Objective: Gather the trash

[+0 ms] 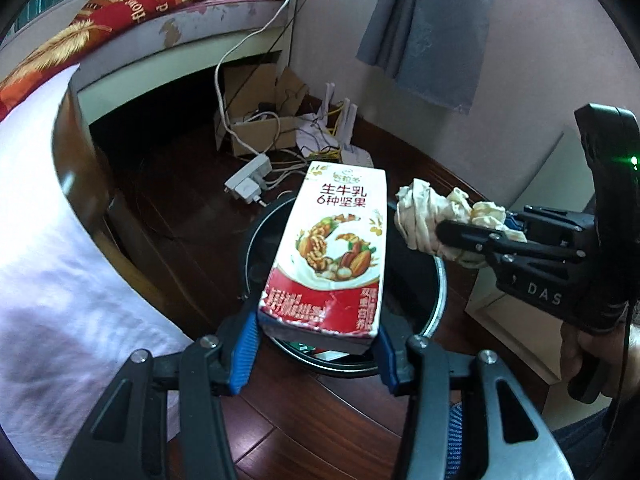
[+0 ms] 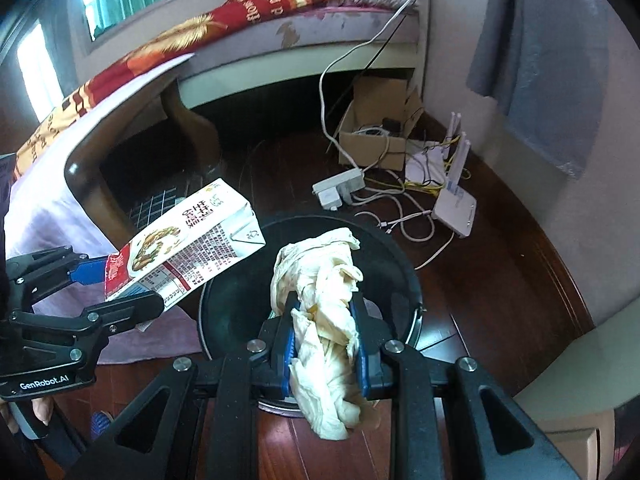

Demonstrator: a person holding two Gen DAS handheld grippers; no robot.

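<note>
Nearest to me, my left gripper (image 1: 316, 320) is pinching the bottom end of a nut-milk carton (image 1: 328, 248), its blue pads pressed on both sides, the carton angled out over the black trash bin (image 1: 438, 300) on the wooden floor (image 1: 180, 208). My right gripper (image 2: 324, 332) is clamped on a wad of crumpled cream-coloured paper (image 2: 320, 280); the wad bulges out beyond the pads and hangs over the bin's dark opening. In the left wrist view the right gripper comes in from the right side, with the paper just beside the carton's far end, the two not quite touching as far as I can tell.

I judge both pieces of trash to be collected and carried to the bin, but not yet dropped: both are held above the rim, none released. Something already lies inside the bin under the carton, though I cannot make out what. What is left, as I read it, is to let go of each piece so that it falls inside and not on the floor.

To the left stands a bed (image 1: 48, 240) with a pale sheet. Farther off, on the floor by the wall, lie a white power strip (image 2: 338, 188), a cardboard box (image 2: 372, 148) full of cables and a white router (image 2: 456, 208) with upright antennas. Beyond them a padded bench holds a red patterned blanket (image 2: 224, 12), and a grey curtain (image 1: 428, 28) hangs at the far right.
</note>
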